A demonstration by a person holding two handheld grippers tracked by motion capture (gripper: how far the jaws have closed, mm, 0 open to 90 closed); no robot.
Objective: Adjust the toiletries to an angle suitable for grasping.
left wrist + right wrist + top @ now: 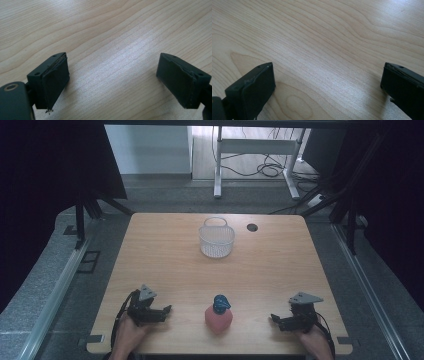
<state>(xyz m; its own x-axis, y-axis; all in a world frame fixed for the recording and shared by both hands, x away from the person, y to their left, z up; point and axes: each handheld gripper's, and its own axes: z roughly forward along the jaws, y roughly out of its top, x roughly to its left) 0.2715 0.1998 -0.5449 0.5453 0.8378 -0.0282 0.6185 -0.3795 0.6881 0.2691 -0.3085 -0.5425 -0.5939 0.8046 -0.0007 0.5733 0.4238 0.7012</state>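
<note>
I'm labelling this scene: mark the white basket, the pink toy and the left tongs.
white basket [216, 241], high view, on its mesh front wall.
pink toy [218, 318], high view, on its pink body.
left tongs [169, 309], high view, between the tips.

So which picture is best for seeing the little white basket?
The high view. There the white basket stands whole on the far part of the wooden table, handle and mesh wall plain to see. The left and right gripper views look along open black jaws at bare wood grain instead.
</note>
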